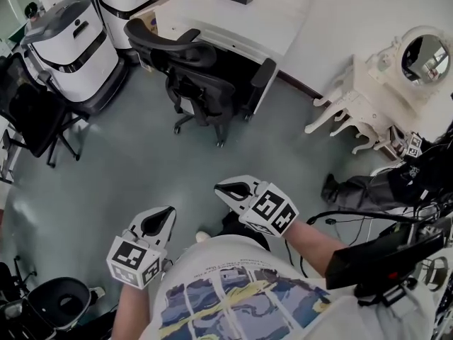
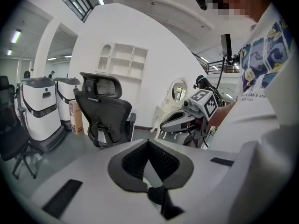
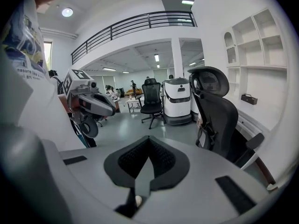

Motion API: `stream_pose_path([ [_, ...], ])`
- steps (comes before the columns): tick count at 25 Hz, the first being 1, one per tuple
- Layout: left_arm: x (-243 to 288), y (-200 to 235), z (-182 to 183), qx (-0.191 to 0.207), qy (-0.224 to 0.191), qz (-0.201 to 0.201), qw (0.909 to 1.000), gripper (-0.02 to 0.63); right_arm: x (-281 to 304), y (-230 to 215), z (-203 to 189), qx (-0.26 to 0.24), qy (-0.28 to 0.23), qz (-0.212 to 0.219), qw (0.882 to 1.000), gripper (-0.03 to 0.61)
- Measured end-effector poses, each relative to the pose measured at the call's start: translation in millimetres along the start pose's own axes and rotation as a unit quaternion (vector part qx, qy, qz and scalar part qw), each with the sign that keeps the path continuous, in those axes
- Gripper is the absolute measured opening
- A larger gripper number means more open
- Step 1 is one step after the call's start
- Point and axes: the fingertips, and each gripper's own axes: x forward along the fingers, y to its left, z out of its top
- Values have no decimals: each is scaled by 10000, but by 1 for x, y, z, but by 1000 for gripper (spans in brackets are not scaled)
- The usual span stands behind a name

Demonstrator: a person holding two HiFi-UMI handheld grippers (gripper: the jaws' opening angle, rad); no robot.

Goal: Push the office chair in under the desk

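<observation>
The black office chair [image 1: 195, 76] stands on the grey floor with its back toward me and its seat partly under the white desk [image 1: 233, 20]. It also shows in the left gripper view [image 2: 105, 115] and in the right gripper view [image 3: 219, 115]. My left gripper [image 1: 157, 222] and right gripper [image 1: 232, 188] hover close to my body, well short of the chair and touching nothing. Both are shut, with nothing between their jaws [image 2: 148, 141] [image 3: 149, 139].
Two white robot units [image 1: 71, 48] stand left of the desk, with another black chair [image 1: 32, 115] nearby. A white vanity table with a round mirror [image 1: 368, 105] is at the right. A person's leg [image 1: 354, 186], cables and a black stand [image 1: 60, 303] sit near me.
</observation>
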Motion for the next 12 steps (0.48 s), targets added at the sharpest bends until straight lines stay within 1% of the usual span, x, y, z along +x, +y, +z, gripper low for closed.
stream_pose_path([
  [12,1,-10,-5,32,98,-46,9999,12,-7,7,5,-61,-7,83,9999,25],
])
